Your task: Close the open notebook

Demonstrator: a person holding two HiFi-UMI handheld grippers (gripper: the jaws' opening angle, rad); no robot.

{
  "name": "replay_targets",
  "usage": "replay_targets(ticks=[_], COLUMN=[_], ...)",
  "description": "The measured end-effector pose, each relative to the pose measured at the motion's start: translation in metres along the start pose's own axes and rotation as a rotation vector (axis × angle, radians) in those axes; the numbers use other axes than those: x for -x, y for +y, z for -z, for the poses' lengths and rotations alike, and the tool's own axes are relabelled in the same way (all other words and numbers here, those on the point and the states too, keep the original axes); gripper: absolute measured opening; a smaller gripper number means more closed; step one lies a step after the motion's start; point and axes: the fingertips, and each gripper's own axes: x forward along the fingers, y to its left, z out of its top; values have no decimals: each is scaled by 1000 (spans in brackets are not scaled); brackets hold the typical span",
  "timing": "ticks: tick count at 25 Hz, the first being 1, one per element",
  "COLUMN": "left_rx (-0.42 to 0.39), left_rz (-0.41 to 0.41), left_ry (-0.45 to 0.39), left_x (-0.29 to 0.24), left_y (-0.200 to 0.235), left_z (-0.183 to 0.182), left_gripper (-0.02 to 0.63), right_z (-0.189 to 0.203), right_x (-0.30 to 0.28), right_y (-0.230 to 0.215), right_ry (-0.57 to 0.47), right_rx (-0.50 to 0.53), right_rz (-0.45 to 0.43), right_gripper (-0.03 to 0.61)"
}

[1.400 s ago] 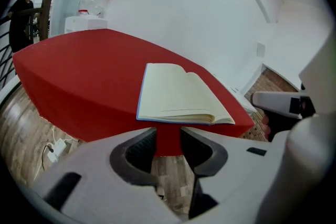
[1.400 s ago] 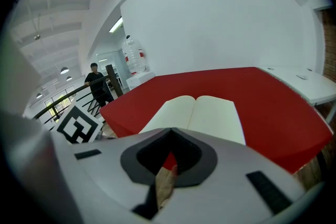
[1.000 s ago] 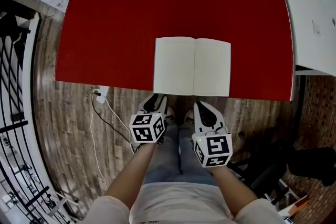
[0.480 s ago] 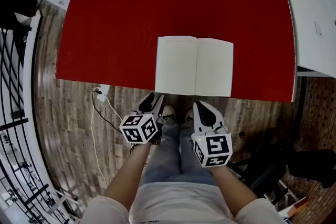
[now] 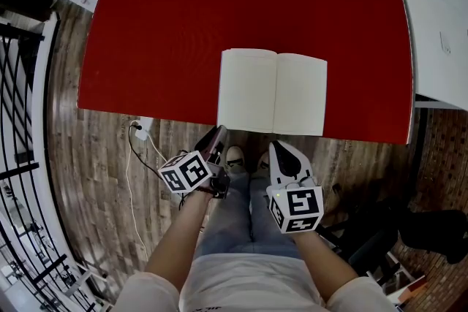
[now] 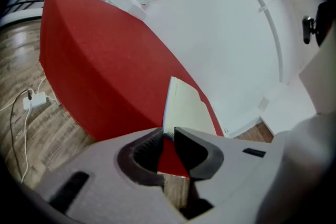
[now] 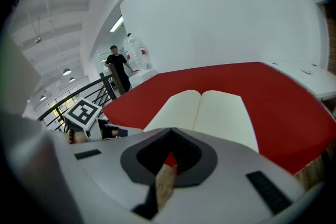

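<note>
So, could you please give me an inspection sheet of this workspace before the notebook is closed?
Surface: red table, bare around the notebook.
Job's things: notebook lies open, blank pages up, at the table's near edge.
Clutter: nothing seen on the table.
Grippers: left claw tilted, jaws slightly apart after just closing, nothing between them; right claw shut, empty; both held short of the table's near edge.
Cables: white plug block with its cable on the floor, left of the person.
Surroundings: wooden floor, black railing, white counter, a person standing far off.
</note>
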Motion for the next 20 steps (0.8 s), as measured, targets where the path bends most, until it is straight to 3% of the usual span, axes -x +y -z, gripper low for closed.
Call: replay_targets(ticks=[4,8,20], left_rx=[36,21,-317], left_rz=[0,-29,-95], left_ry=[-4,-20,-40], left_x=[2,3,23], left_y=[1,0,-45], left_z=[1,-2,-28], left_gripper=[36,20,18], right_z=[1,0,-11], right_x=[-1,-5,0], right_y=[-1,-1,-8], right_ry=[-2,-4,-28], right_rx=[-3,-3,-19], right_rz=[0,0,22], right_gripper=[5,5,5])
